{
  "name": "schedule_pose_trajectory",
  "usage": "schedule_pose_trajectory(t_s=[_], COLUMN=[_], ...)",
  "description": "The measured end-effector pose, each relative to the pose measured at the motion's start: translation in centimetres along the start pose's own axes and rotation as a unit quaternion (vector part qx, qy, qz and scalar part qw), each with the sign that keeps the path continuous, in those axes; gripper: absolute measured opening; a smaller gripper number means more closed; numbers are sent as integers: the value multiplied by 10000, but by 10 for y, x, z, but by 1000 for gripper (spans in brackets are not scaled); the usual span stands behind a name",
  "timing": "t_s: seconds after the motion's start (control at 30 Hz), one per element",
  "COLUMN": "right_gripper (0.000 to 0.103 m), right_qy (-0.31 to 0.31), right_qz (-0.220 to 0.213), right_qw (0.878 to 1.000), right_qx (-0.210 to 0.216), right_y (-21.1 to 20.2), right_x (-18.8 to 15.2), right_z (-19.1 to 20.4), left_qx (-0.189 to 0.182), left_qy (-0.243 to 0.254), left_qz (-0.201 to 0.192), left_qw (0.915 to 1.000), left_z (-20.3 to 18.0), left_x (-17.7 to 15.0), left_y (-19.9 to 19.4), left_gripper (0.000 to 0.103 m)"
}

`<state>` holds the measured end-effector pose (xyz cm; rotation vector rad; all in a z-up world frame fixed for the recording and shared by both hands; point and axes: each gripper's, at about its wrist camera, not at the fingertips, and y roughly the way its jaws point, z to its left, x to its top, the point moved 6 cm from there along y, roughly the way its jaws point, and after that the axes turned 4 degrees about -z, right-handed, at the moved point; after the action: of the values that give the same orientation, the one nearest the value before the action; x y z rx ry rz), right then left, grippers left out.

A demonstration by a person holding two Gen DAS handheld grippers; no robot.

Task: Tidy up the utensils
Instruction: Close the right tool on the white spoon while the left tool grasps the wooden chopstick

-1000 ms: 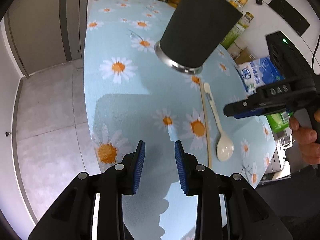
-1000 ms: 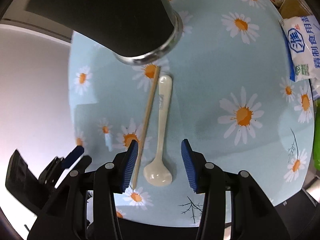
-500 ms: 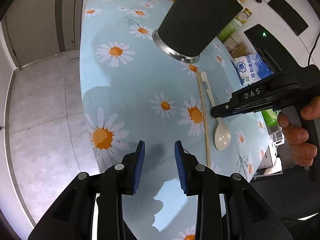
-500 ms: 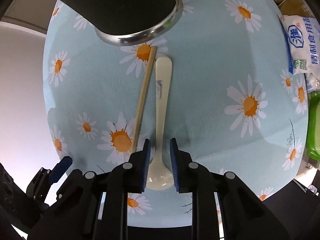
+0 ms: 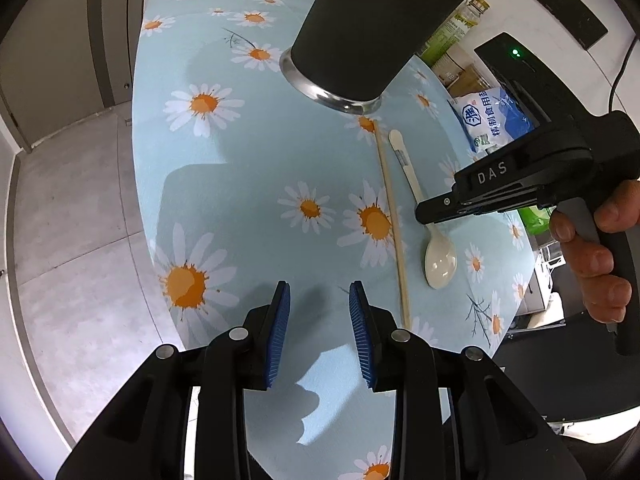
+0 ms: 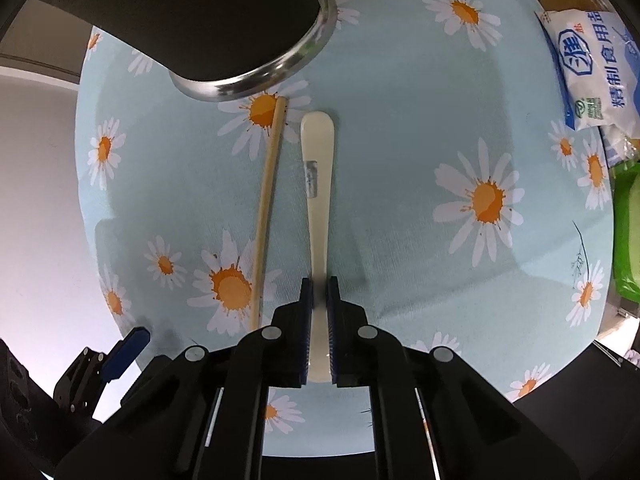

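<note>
Our right gripper (image 6: 319,296) jaws clenched on spoon (image 6: 318,184) neck, spoon flat on worktop (image 6: 400,200). Left gripper (image 5: 319,320) jaws apart, empty. Chopstick (image 6: 266,208) alongside, untouched. Dark holder (image 5: 372,28) beyond: we judge nothing stowed yet.

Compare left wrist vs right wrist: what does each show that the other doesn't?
Left wrist only: the person's hand on the right hand-held gripper's grip, jars behind the black holder, the grey floor, and the spoon's bowl in full.

Right wrist only: the right hand-held gripper with its blue pads pressed on the spoon's neck, hiding much of the bowl.

Both: the cream spoon, the wooden chopstick parallel beside it, the black holder with steel rim, the daisy tablecloth and the salt bag.
</note>
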<state>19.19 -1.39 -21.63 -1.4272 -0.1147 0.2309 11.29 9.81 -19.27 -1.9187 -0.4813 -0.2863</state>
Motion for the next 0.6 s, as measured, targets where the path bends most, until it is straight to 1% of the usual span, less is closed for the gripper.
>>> schedule_pose_trajectory(t_s=[0.1,0.2,0.27,0.37,0.43,0.5,0.6], right_gripper=[8,8,8,8,8,8,8], right_qy=[12,-54,-89,-238,-367,-350,-390], right_qz=[50,-6,4,-151,-279,-268,-278], right_qw=[9998,9992,9986,9975,9962,9947,9922], right_qx=[217,395,522,648,740,932,1148], right_y=[-3,-10,-14,-25,-33,-39,-47], right_x=[0,1,0,-3,-5,-9,-18], right_z=[-12,-21,-29,-40,-45,-53,-68], left_qx=[75,72,133,142,225,240,393], left_qy=[-30,-109,-68,-81,-46,-51,-2], left_qz=[19,39,62,146,207,278,378], left_qw=[10000,9999,9999,9998,9995,9993,9985], left_z=[-4,-12,-21,-31,-38,-43,-50], left_x=[4,8,12,17,20,22,26], left_y=[2,6,11,18,25,31,40], left_gripper=[29,29,29,29,29,29,29])
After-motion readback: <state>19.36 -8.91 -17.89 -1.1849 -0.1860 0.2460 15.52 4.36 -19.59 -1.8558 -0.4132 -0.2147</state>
